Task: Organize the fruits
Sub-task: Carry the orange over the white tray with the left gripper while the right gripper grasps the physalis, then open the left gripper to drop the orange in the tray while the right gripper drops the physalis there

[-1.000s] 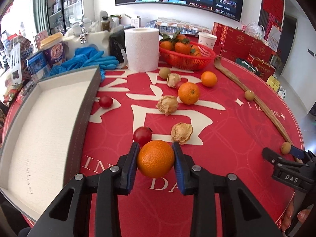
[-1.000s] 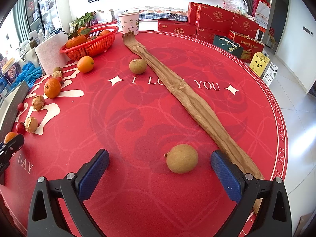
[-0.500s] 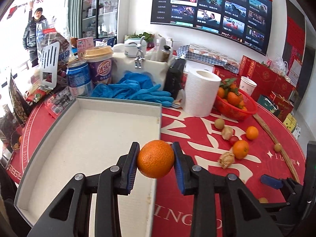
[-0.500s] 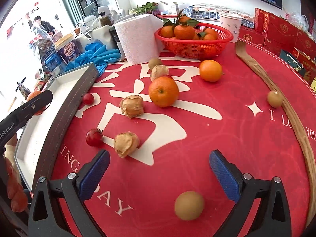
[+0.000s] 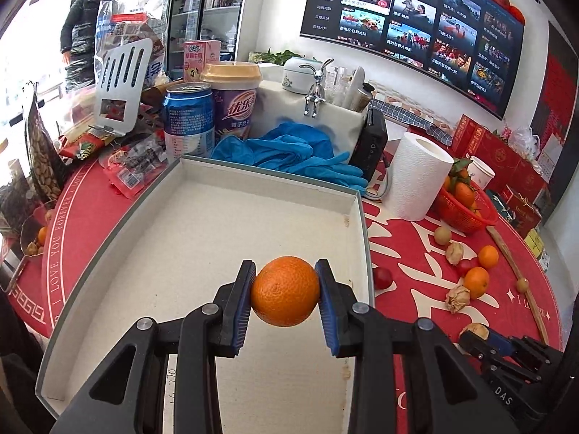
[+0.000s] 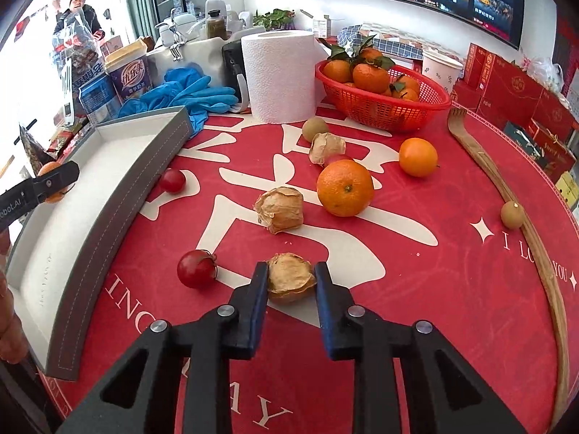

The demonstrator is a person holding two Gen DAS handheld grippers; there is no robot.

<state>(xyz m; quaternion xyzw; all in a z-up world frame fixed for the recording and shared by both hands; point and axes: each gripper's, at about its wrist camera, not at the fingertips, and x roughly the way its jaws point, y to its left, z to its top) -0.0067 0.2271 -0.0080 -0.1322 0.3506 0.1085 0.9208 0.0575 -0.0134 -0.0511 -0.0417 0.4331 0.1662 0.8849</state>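
My left gripper [image 5: 286, 293] is shut on an orange [image 5: 285, 291] and holds it above the near right part of the empty grey-rimmed box [image 5: 202, 224]. My right gripper [image 6: 291, 282] is shut on a papery husked fruit [image 6: 290, 276] that rests on the red table. In the right wrist view the box [image 6: 119, 195] lies to the left, with the left gripper [image 6: 43, 184] and its orange over it. Loose on the table are a second husked fruit [image 6: 279, 209], a large orange [image 6: 345, 187], a smaller orange [image 6: 418, 156] and two cherry tomatoes [image 6: 196, 268] [image 6: 173, 181].
A red basket of tangerines [image 6: 380, 97], a paper towel roll [image 6: 278, 76] and blue gloves [image 6: 188, 90] stand behind the fruit. A long wooden strip [image 6: 514, 199] with a small brown fruit [image 6: 512, 215] runs along the right. Cans and snack packets [image 5: 188, 119] crowd beyond the box.
My left gripper has carried the orange from the table to above the box. My right gripper has moved left across the table and closed on the husked fruit.
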